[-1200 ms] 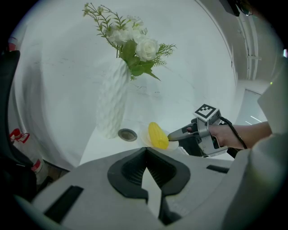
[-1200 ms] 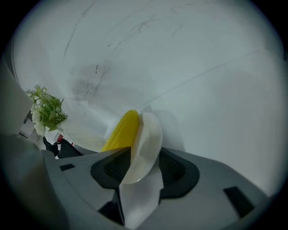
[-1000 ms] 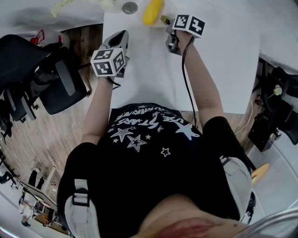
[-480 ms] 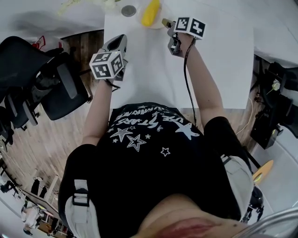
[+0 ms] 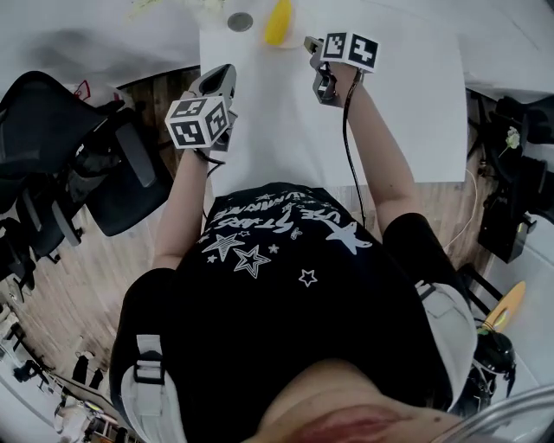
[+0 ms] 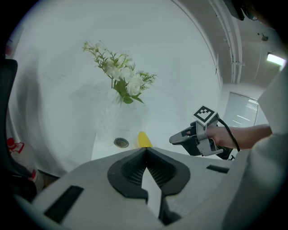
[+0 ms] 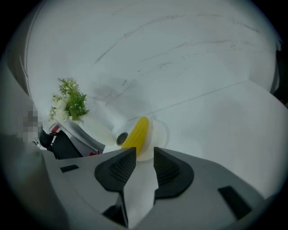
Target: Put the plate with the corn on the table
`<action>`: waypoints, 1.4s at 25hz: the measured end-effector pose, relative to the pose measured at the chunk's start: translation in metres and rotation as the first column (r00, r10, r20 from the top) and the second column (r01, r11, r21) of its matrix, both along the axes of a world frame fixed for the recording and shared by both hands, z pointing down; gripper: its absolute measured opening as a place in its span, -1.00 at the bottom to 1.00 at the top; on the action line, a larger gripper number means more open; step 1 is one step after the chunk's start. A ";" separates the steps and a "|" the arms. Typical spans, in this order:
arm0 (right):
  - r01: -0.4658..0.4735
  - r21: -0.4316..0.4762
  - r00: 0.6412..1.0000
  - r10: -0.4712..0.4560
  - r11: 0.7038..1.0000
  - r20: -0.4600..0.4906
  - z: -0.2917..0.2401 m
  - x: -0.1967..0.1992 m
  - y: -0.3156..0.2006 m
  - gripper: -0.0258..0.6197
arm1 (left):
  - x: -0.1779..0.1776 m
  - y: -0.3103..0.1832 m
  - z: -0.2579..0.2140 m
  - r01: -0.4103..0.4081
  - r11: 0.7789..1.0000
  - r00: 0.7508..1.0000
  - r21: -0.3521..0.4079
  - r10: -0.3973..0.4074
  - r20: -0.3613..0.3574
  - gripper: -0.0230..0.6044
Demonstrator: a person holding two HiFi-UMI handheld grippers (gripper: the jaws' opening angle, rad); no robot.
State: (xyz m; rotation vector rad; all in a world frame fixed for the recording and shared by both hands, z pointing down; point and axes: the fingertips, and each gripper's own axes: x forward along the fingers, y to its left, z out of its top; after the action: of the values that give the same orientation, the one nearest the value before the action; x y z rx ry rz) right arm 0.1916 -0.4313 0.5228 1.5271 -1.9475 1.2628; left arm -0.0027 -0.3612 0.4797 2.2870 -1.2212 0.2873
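Note:
A yellow corn cob (image 7: 136, 131) lies on a small white plate (image 7: 158, 134) at the far edge of the white table (image 5: 389, 112). My right gripper (image 7: 145, 155) sits at the plate's near rim. Its jaws are closing, still with a gap between them, and the rim lies just at their tips; the pads do not press on it. In the head view the right gripper (image 5: 310, 45) is just right of the corn (image 5: 277, 22). My left gripper (image 6: 145, 150) is shut and holds nothing. It hovers over the table's left side (image 5: 223, 73), short of the corn (image 6: 144, 139).
A small round metal disc (image 7: 121, 139) lies just left of the plate. A clear vase with white flowers (image 6: 121, 81) stands behind it against the white wall. Black office chairs (image 5: 78, 164) stand on the wooden floor left of the table.
Both grippers stay in about the same places. The head view has shifted slightly, so the corn sits a little closer to the top edge.

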 end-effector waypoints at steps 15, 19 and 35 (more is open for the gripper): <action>-0.099 0.120 0.995 0.100 0.988 0.000 -0.047 -0.046 0.078 -0.77 | -0.034 0.049 -0.023 -0.148 0.987 0.988 0.059 0.150 -0.026 -0.91; -0.140 0.179 0.989 0.129 0.974 0.068 -0.065 -0.066 0.109 -0.86 | -0.040 0.072 -0.023 -0.205 0.977 0.978 0.059 0.207 -0.031 -0.91; -0.150 0.198 0.988 0.141 0.969 0.061 -0.051 -0.105 0.192 -0.90 | -0.049 0.117 0.001 -0.299 0.954 0.954 0.036 0.300 -0.019 -0.91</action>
State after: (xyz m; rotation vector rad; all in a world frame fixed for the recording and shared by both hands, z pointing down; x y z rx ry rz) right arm 0.0867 -0.2393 0.4716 1.7837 -2.0811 1.1974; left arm -0.0517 -0.2442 0.4805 2.4956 -0.8686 0.3494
